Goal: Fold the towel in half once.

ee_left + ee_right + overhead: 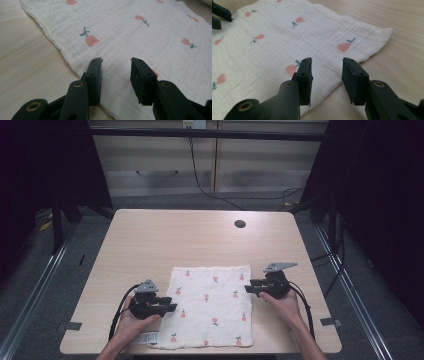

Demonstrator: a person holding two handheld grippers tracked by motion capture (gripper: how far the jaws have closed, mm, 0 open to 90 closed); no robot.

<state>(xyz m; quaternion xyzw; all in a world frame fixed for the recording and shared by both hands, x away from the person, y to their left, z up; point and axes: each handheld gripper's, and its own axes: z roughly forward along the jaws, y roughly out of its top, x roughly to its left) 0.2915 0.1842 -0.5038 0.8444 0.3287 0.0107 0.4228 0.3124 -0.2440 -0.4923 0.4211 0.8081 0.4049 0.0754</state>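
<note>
A thin, crinkled floral cloth (211,306) is lying flat at the lower centre of the worktop (150,240). It looks light and limp, likely to sag, so pinching its side hems seems best. The left tool (169,307) and right tool (250,286) are both gaping apart, gripping nothing.

Both forearms reach in from below. The left hand-held gripper (172,307) and right hand-held gripper (248,286) point inward toward each other, jaws apart, nothing between them.

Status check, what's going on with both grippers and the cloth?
Left gripper and right gripper open, jaws empty, at opposite edges. Cloth flat on table. Nothing in the way.
</note>
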